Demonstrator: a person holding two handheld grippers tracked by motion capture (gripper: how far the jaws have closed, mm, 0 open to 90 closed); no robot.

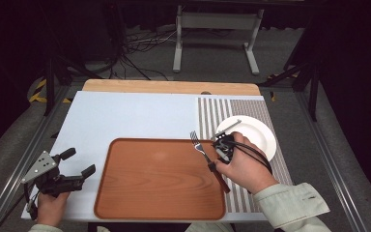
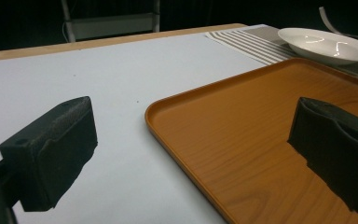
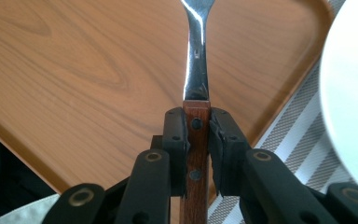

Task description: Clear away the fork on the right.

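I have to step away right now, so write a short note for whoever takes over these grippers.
Right gripper: shut on the fork by its wooden handle, over the right edge of the tray, tines pointing away from the person.
Left gripper: open, holding nothing, over the table left of the tray.
Plate: on the striped mat, right of the tray.
Done: fork gripped.
Left: probably setting the fork down; nothing lies on the tray yet.

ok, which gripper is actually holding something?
The right gripper: its jaws clamp the fork by its wooden handle, over the tray. The left gripper stands open, nothing between its jaws.
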